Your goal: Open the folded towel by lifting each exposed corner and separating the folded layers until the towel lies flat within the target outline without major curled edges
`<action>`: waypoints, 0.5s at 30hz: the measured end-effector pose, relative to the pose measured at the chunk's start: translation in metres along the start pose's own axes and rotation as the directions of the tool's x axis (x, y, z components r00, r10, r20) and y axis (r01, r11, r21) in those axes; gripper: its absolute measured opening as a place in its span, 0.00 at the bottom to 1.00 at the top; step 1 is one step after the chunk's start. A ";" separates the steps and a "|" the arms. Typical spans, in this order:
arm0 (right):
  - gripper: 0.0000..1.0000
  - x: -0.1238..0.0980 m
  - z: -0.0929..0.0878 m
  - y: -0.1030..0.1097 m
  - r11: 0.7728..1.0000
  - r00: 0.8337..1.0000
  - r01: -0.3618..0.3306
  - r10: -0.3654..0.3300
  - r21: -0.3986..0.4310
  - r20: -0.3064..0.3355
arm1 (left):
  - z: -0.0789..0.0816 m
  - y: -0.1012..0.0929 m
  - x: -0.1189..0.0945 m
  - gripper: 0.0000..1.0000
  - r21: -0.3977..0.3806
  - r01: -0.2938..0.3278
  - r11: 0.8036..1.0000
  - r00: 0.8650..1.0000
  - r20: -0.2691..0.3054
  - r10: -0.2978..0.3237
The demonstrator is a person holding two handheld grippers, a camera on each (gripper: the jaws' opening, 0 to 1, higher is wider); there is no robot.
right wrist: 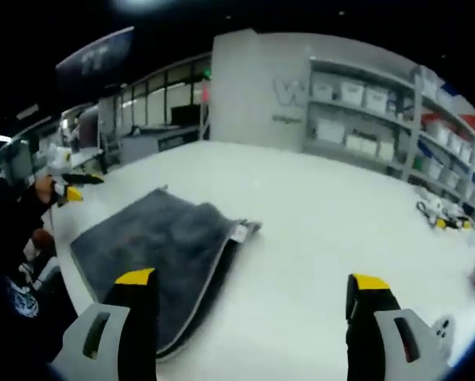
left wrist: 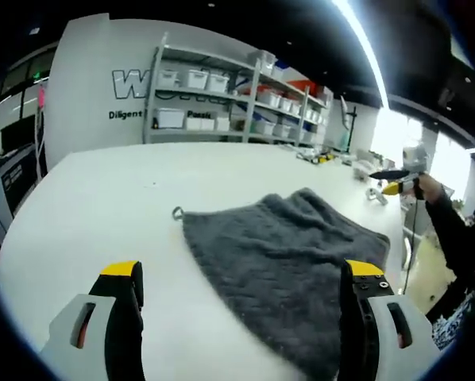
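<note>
A dark grey towel (left wrist: 285,254) lies folded on the white table (left wrist: 102,198), with a small hanging loop (left wrist: 178,213) at its far left corner. My left gripper (left wrist: 241,274) hovers open above the towel's near edge, holding nothing. In the right gripper view the towel (right wrist: 158,246) lies at the left, its layers stacked and a white tag (right wrist: 239,232) at one corner. My right gripper (right wrist: 252,282) is open over bare table (right wrist: 317,222) beside the towel's folded edge. Each gripper also appears far off in the other's view: the right gripper (left wrist: 396,182) and the left gripper (right wrist: 71,192), both in a person's hands.
Metal shelves with white bins (left wrist: 222,95) stand behind the table against a grey wall; the same shelves (right wrist: 364,119) are in the right gripper view. Small tools (left wrist: 325,157) lie at the table's far edge. A dark sleeve (left wrist: 452,230) reaches in from the right.
</note>
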State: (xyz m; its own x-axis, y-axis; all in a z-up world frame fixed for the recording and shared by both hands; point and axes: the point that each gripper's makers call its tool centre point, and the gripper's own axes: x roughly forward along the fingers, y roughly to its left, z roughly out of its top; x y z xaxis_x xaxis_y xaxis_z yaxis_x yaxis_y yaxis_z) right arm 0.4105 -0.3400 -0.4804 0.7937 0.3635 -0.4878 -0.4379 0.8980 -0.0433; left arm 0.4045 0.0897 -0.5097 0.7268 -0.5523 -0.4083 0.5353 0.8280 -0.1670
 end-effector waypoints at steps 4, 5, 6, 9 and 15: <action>0.99 0.002 0.007 -0.008 1.000 1.000 -0.001 0.000 -0.012 -0.027 | 0.006 0.009 0.001 1.00 -0.022 0.005 1.000 1.000 -0.015 -0.005; 0.99 0.002 0.008 -0.012 1.000 0.999 0.002 -0.003 -0.019 -0.035 | 0.008 0.013 0.001 1.00 -0.024 0.002 1.000 1.000 -0.021 -0.002; 0.99 0.002 0.010 -0.018 1.000 0.999 0.007 -0.008 -0.028 -0.044 | 0.009 0.018 0.001 1.00 -0.027 -0.006 1.000 1.000 -0.027 0.006; 0.99 0.005 0.019 -0.026 1.000 0.999 0.009 -0.009 -0.009 -0.033 | 0.014 0.030 0.004 1.00 -0.056 -0.013 0.998 0.999 -0.045 0.011; 0.96 0.024 0.023 -0.028 1.000 0.999 -0.007 0.007 0.001 -0.048 | 0.025 0.048 0.017 1.00 -0.072 -0.023 0.997 0.998 -0.064 0.019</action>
State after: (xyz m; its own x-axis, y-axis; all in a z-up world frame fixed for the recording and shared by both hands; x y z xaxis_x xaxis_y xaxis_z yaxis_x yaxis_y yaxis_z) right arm 0.4516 -0.3506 -0.4712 0.7693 0.3575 -0.5295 -0.4430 0.8957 -0.0389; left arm 0.4532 0.1180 -0.5021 0.7078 -0.5294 -0.4677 0.4861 0.8454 -0.2214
